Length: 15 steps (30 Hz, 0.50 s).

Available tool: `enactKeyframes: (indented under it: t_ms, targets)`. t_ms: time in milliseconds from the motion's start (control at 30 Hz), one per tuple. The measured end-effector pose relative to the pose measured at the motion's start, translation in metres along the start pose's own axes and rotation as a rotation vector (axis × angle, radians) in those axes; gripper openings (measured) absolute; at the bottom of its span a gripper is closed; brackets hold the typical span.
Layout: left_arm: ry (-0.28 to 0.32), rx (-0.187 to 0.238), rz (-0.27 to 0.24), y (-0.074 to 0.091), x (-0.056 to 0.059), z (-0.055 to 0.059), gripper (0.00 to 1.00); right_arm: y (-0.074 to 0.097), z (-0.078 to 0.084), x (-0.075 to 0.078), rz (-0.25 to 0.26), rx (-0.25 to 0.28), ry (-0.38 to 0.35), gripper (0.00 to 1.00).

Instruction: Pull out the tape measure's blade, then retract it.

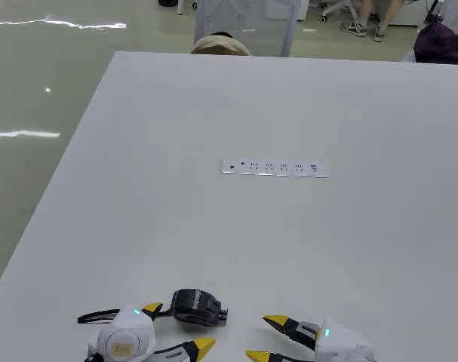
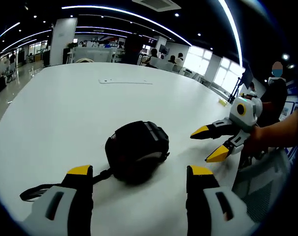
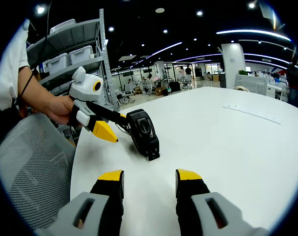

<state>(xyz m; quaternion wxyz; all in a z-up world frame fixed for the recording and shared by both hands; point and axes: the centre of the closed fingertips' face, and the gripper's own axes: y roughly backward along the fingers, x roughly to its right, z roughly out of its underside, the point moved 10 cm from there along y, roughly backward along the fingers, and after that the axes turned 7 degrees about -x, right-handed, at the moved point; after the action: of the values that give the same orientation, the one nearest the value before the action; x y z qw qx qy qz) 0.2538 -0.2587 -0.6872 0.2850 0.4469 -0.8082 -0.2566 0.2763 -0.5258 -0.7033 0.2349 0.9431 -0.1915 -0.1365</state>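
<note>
A black tape measure (image 1: 198,307) lies on the white table (image 1: 236,113) near its front edge, with a black wrist strap (image 1: 99,316) trailing to the left. My left gripper (image 1: 177,326) is open, its yellow-tipped fingers standing either side of the case without closing on it. In the left gripper view the tape measure (image 2: 137,150) sits just ahead of and between the fingertips (image 2: 80,170). My right gripper (image 1: 266,338) is open and empty, a short way to the right of the case. From the right gripper view the tape measure (image 3: 144,132) lies ahead, with the left gripper (image 3: 117,123) beside it. No blade is out.
A white power strip (image 1: 275,167) lies flat mid-table. The table's left edge drops to a glossy floor (image 1: 32,113). A chair back (image 1: 247,26) stands at the far edge. A grey mesh chair (image 3: 31,167) is close to the person's arm.
</note>
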Motion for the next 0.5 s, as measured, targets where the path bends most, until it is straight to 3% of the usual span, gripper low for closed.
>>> enactKeyframes:
  t_ms: [500]
  targets:
    - [-0.008, -0.009, -0.002, 0.023, -0.015, 0.011, 0.76, 0.024, 0.004, -0.003, 0.035, 0.004, -0.003, 0.45]
